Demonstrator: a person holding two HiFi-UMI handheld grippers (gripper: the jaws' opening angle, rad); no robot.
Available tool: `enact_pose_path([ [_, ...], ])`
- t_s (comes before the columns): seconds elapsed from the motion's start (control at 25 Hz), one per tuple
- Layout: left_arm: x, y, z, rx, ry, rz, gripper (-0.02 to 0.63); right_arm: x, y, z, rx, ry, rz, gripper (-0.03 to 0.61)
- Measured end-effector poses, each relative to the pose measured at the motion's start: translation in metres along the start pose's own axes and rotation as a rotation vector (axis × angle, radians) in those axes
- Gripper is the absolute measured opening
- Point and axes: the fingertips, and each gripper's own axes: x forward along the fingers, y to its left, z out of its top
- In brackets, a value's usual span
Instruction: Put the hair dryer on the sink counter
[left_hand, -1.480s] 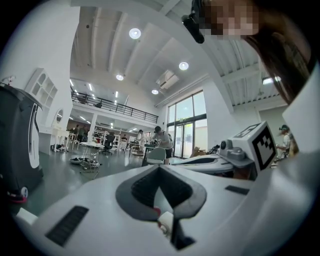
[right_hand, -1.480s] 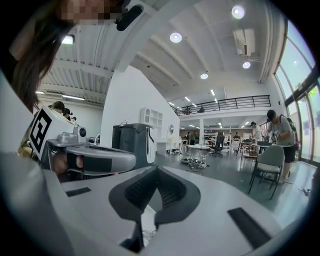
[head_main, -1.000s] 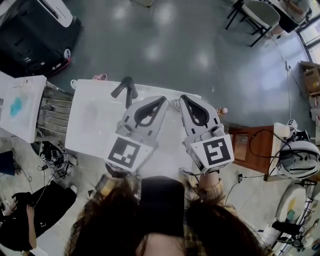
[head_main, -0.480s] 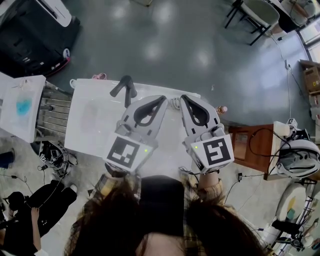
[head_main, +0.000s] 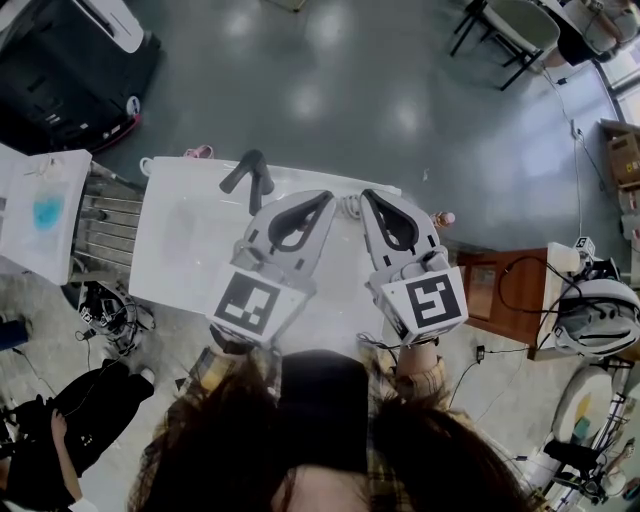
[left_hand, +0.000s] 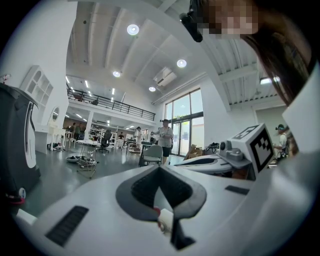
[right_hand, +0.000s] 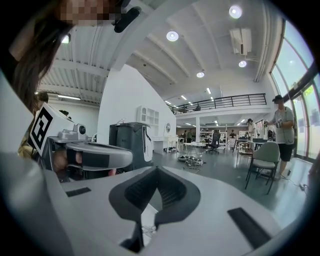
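A dark grey hair dryer (head_main: 250, 173) lies at the far edge of the white sink counter (head_main: 185, 250), handle towards me. My left gripper (head_main: 326, 200) and right gripper (head_main: 367, 197) hang side by side over the counter's right half, pointing away from me, to the right of the dryer and apart from it. Both are shut with nothing between their jaws. In the left gripper view the left gripper (left_hand: 160, 168) points level into the hall, with the right gripper's (left_hand: 215, 161) body beside it. The right gripper view shows the right gripper (right_hand: 157, 169) the same way. Neither gripper view shows the dryer.
A black machine (head_main: 70, 60) stands at the far left. A white board with a blue patch (head_main: 45, 215) and cables (head_main: 105, 305) lie left of the counter. A wooden cabinet (head_main: 500, 295) is to its right. Chairs (head_main: 520, 30) stand far right, and a person (head_main: 50, 445) crouches at lower left.
Both grippers and the hair dryer have stayed where they were. Only the person at the lower left has shifted.
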Motion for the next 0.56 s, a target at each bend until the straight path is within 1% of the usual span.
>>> enact_pose_path([
  [0.24,0.0031,-0.0002,0.0008,0.003,-0.012,-0.002,0.015,-0.0013,-0.0026,-0.0048,0.008,0.006,-0.004,0.015],
  [0.36,0.0023,-0.0009,-0.0015,0.003,0.007,0.000,0.016,-0.0015,-0.0032,-0.0045,0.009,0.004,-0.003,0.014],
  [0.56,0.0012,-0.0028,-0.0017,0.003,0.013,0.001,0.017,-0.0029,-0.0026,-0.0048,0.012,0.003,0.002,0.015],
])
